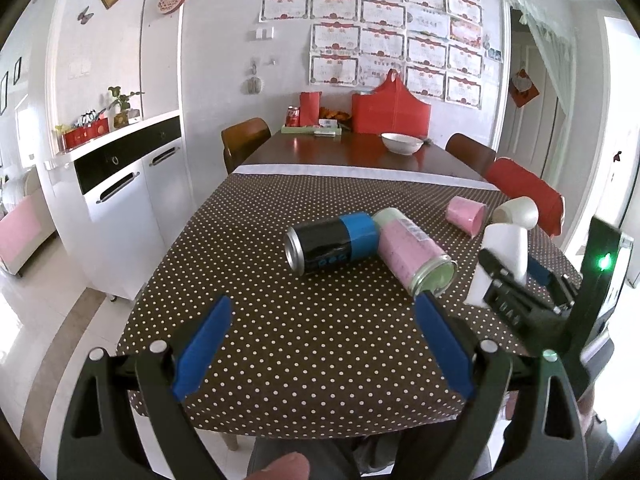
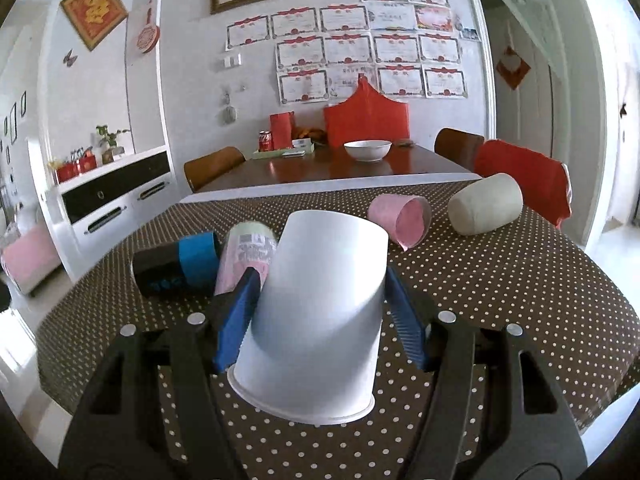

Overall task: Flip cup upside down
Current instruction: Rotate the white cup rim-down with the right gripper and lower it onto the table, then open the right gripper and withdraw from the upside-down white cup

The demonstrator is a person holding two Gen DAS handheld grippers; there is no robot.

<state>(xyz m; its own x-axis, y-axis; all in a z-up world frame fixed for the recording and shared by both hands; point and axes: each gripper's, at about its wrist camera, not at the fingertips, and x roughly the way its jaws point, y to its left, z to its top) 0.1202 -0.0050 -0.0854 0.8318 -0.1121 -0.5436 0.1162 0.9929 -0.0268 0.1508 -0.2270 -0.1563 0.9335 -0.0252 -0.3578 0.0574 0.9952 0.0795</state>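
White walls hung with certificates back a long table (image 2: 520, 280) whose near half wears a brown cloth with white dots, soft and matte, while the far half is bare glossy wood carrying a white bowl (image 2: 367, 149). On the cloth lie two cans touching end to end, a black and blue can (image 1: 328, 243) to the left and a pink can (image 1: 412, 252) angling toward the near right, both smooth metal cylinders on their sides. Farther right a pink cup (image 2: 400, 220) and a cream cup (image 2: 485, 209) also lie on their sides, apart from each other. The right gripper (image 2: 320, 312) has its blue ribbed pads pressed on both sides of a white cup (image 2: 320, 312), a plain tapered paper-like shell with a rolled rim; the cup sits near the front edge, mouth down and base up but tilted left, and I cannot tell whether its rim touches the cloth. The left gripper (image 1: 320, 344) hangs with its jaws spread wide and nothing between them, over the near cloth. By my reading the flip is nearly done: the next move calls for levelling the cup, setting the rim flat, then easing the pads apart without crushing the thin wall
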